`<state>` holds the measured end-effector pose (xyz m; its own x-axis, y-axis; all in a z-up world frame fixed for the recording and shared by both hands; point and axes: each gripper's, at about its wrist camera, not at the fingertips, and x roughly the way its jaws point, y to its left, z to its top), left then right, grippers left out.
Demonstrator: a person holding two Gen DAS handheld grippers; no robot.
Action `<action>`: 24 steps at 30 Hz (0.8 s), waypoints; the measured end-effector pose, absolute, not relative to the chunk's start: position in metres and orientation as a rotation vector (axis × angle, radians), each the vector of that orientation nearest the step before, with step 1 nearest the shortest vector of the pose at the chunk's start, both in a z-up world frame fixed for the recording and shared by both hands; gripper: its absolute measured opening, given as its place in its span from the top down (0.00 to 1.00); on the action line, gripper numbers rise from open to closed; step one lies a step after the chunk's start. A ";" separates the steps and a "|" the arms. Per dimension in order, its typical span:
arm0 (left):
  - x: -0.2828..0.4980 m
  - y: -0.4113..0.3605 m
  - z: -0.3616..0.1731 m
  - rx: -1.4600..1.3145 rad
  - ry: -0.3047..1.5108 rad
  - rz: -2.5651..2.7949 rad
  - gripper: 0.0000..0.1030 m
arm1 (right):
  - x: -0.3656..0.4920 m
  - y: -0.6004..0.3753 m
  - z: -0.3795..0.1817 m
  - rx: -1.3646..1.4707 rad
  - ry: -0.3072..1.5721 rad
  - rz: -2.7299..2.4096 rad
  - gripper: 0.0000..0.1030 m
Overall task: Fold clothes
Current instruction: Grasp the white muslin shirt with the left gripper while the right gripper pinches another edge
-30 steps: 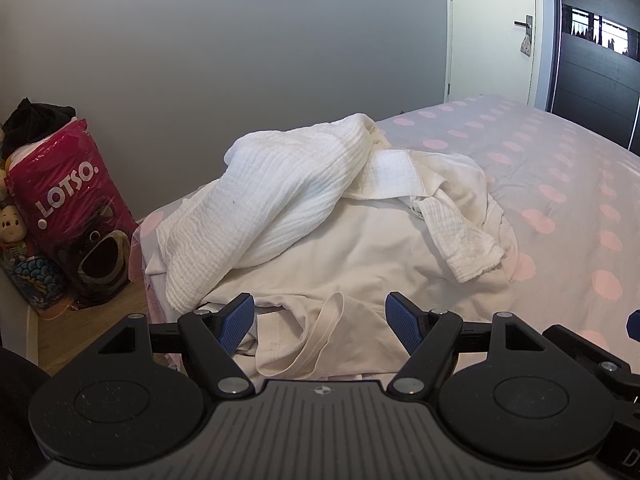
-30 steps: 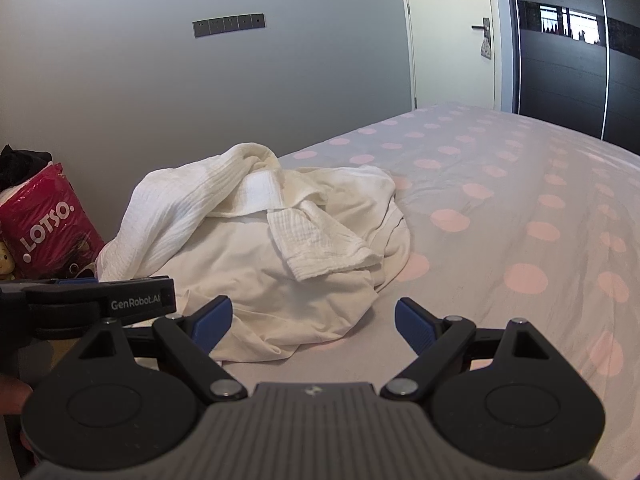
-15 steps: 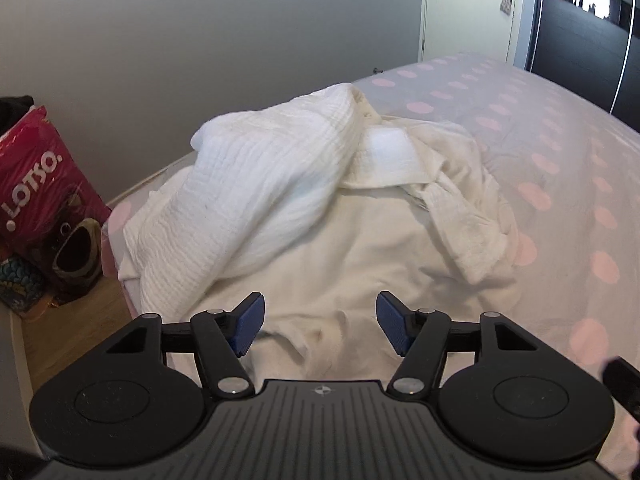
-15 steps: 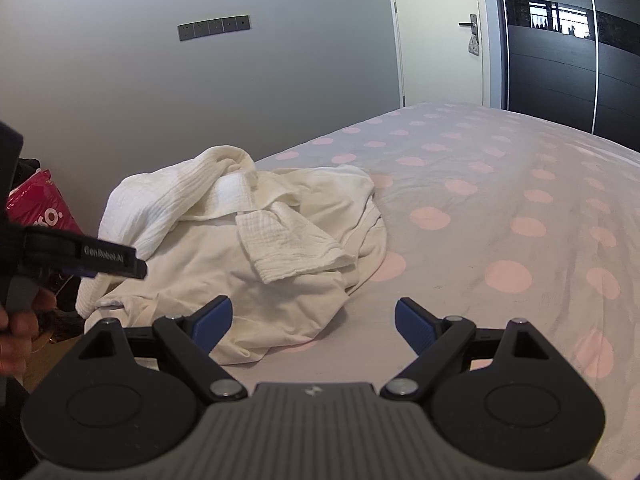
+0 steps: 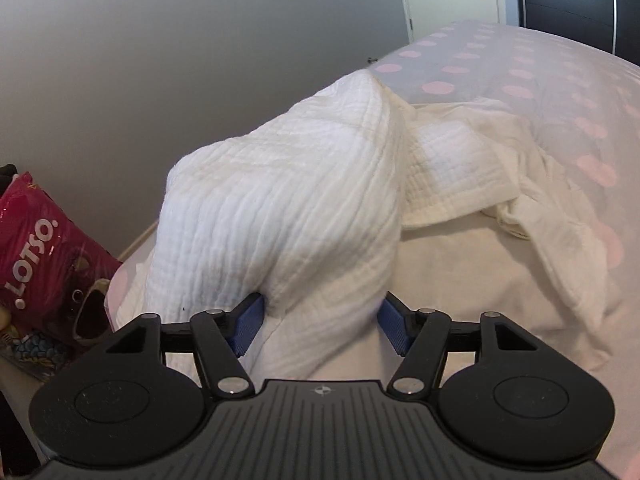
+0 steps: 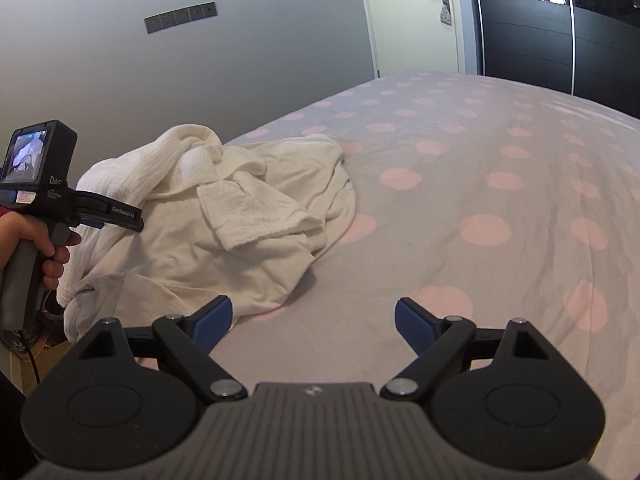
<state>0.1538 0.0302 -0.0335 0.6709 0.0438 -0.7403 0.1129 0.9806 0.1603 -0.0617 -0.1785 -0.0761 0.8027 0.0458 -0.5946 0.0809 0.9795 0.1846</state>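
Observation:
A heap of white and cream clothes (image 6: pixel 224 216) lies crumpled at the left corner of the bed. On top is a white ribbed garment (image 5: pixel 304 200); a cream garment (image 5: pixel 460 272) lies under it. My left gripper (image 5: pixel 320 320) is open, with its blue pads on either side of the ribbed garment's lower fold. It also shows in the right wrist view (image 6: pixel 92 220), held by a hand. My right gripper (image 6: pixel 312 324) is open and empty above the sheet, to the right of the heap.
The bed (image 6: pixel 480 184) has a grey sheet with pink dots. A pink LOTSO bag (image 5: pixel 36 256) stands on the floor to the left of the bed. A grey wall (image 6: pixel 200 60), a door (image 6: pixel 416 16) and a dark wardrobe (image 6: pixel 560 28) lie beyond.
My left gripper has moved forward and up into the heap, so the ribbed garment's fold now sits between its open pads. My right gripper has drifted slightly and stays open.

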 end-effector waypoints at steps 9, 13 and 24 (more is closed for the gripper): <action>0.152 0.031 -0.021 0.167 0.749 -0.033 0.96 | -0.068 -0.176 -0.071 0.220 0.619 -0.031 0.13; 0.127 0.013 0.007 0.161 0.675 -0.141 0.96 | -0.078 -0.179 -0.064 0.228 0.596 -0.052 0.13; 0.035 -0.062 0.083 0.131 0.547 -0.566 0.97 | -0.113 -0.202 -0.036 0.251 0.539 -0.170 0.13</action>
